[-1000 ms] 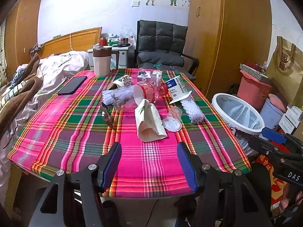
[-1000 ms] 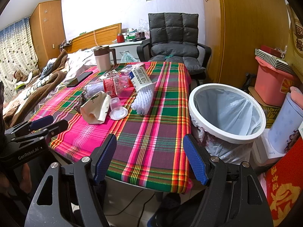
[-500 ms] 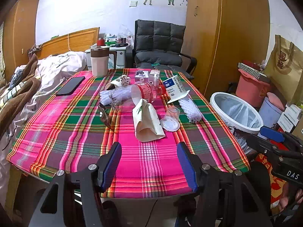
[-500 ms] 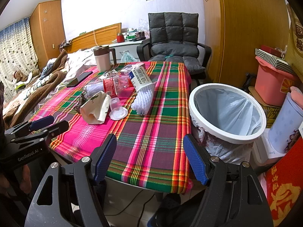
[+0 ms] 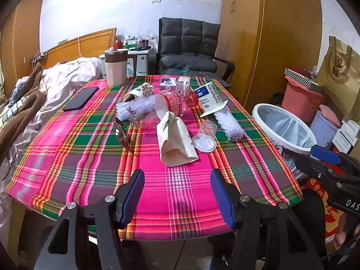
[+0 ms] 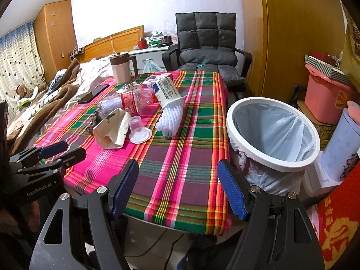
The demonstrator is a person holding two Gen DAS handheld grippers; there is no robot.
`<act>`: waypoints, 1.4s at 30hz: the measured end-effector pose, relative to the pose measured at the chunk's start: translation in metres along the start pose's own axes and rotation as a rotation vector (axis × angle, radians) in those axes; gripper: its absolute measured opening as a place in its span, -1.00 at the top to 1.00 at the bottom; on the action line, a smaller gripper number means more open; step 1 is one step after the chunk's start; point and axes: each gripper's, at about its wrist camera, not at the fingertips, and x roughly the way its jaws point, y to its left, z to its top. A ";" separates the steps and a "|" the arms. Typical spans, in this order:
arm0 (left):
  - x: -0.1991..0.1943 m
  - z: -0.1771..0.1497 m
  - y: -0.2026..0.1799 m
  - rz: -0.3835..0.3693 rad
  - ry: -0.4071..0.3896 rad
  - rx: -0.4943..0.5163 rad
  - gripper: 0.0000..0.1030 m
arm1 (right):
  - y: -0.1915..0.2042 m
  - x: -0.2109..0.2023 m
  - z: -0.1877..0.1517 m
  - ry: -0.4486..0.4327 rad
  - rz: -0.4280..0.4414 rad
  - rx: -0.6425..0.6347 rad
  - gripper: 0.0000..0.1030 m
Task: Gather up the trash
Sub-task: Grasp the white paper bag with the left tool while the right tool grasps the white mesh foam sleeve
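The litter was heaped near the middle of the desk (image 5: pixel 67 157), which was covered with a plaid cloth. A paper bag (image 5: pixel 176 142) lay on its side nearest the front edge. A clear plastic cup (image 5: pixel 204 135) lay tipped just beside it, to the right. Behind them a plastic bottle (image 5: pixel 174 103) with a red label lay flat, with a white carton (image 5: pixel 209 97) tilted at its right and a bundle of white straws (image 5: pixel 229 124) running forward from the carton. A dark wrapper (image 5: pixel 121 135) was seen to the left of the bag.

The bin (image 6: pixel 273 135), lined with a pale bag, was set on the floor just beside the right edge of the desk, presumably so that pieces could be dropped in with a short carry. A phone (image 5: pixel 81 98) and a jug (image 5: pixel 115 67) were kept at the far left, apart from the heap, and were judged not to be trash.

The left gripper (image 5: pixel 176 194) was held over the near edge, its jaws wide apart and empty. The paper bag lay ahead of it, roughly in line with the gap, but well short of being enclosed.

The right gripper (image 6: pixel 177 187) was likewise spread wide with nothing held. The heap lay ahead and to its left, and the bin ahead and to its right.
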 end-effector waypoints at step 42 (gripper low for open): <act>0.077 0.033 0.024 -0.007 0.050 -0.070 0.74 | -0.017 0.082 0.028 0.163 0.142 0.079 0.62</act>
